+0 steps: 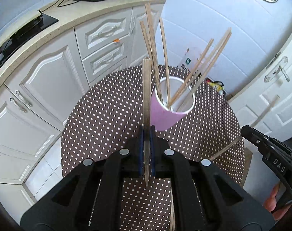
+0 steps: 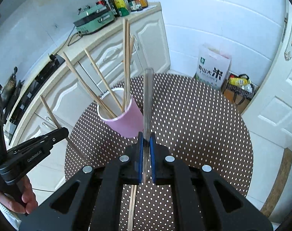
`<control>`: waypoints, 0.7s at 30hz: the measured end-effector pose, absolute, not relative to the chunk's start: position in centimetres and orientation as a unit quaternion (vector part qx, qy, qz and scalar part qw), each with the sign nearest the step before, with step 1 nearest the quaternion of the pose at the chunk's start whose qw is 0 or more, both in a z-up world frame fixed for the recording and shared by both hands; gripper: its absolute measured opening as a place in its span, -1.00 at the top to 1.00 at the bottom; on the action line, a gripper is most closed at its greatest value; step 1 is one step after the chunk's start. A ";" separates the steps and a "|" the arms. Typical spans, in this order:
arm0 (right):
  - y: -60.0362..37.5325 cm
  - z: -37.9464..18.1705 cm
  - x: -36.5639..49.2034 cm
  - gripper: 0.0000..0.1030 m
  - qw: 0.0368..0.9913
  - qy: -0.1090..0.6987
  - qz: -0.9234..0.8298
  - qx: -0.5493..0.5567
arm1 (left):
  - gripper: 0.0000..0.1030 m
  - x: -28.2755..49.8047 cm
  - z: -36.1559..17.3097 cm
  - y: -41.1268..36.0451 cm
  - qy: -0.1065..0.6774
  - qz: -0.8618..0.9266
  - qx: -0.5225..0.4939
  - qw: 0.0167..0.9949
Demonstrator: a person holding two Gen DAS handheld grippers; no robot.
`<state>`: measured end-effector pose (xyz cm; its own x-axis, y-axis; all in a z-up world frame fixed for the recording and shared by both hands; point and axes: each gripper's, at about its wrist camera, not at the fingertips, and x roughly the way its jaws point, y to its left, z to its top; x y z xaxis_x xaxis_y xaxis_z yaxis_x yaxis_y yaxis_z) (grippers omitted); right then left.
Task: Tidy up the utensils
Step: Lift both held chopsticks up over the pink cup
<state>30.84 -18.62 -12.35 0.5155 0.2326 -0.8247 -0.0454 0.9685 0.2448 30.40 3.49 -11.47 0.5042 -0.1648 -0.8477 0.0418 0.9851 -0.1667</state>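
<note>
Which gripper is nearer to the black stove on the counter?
Left. The left gripper is on the stove's side of the table; the right gripper is farther, toward the door.

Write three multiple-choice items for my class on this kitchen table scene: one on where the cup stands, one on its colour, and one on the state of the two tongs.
1. Where does the cup stand?
A. on the countertop
B. on the dotted tablecloth
C. on the floor

2. What colour is the cup's outside?
A. pink
B. green
C. blue

3. What is the state of the two tongs?
A. both open and empty
B. one shut, one open
C. each shut on a chopstick

Answers:
1 B: the cup sits on the brown dotted tablecloth of the round table.
2 A: its outer wall is pink, white inside, with several chopsticks leaning in it.
3 C: the left tongs pinch a wooden chopstick, and the right tongs pinch another chopstick, blurred in that view.
</note>
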 end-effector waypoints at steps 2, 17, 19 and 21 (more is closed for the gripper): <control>-18.5 -11.8 30.9 0.89 0.869 0.479 0.080 0.093 | 0.88 30.6 -11.0 3.5 0.491 -0.061 -0.061 0.867; -18.8 -7.1 31.7 0.89 0.895 0.425 0.091 0.096 | 0.88 30.8 -5.8 3.5 0.434 -0.085 -0.057 0.895; -18.9 -6.2 31.6 0.89 0.899 0.415 0.094 0.100 | 0.88 30.7 -5.1 3.5 0.428 -0.092 -0.060 0.897; -19.1 -5.3 31.5 0.89 0.902 0.406 0.101 0.104 | 0.88 30.7 -4.2 3.6 0.422 -0.096 -0.062 0.899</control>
